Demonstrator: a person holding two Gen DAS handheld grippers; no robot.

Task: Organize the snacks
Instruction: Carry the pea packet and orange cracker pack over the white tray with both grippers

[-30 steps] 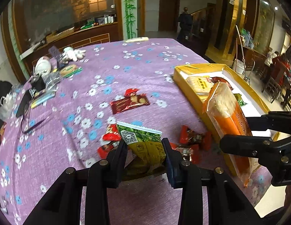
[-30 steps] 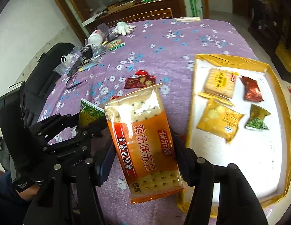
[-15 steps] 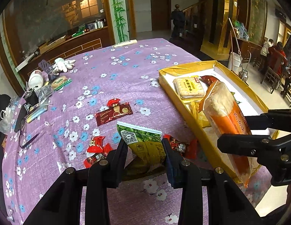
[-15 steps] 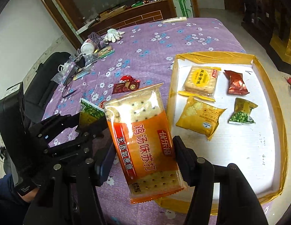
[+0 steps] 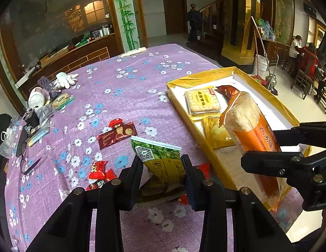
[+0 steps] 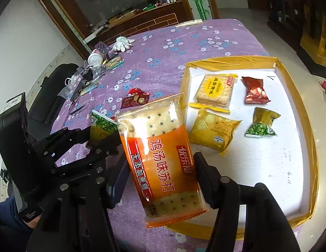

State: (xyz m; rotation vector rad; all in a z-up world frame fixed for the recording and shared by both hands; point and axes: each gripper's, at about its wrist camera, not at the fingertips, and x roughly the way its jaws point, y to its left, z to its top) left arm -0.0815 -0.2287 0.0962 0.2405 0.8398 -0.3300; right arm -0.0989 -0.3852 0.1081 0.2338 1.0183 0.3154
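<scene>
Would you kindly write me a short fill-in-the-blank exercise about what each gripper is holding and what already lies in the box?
1. The right gripper is shut on an ____ pack of soda crackers.
2. The left gripper is shut on a ____ snack packet bearing a QR code.
3. The gold-edged box already contains ____ snacks.
4. The brown chocolate wrapper lies on the ____ flowered tablecloth.

Missing words: orange; green; four; purple

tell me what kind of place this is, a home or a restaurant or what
Probably a restaurant or banquet hall rather than a home: a big table in a purple floral cloth, a wooden service counter stocked with supplies, and people seated at another table across the room.
</scene>
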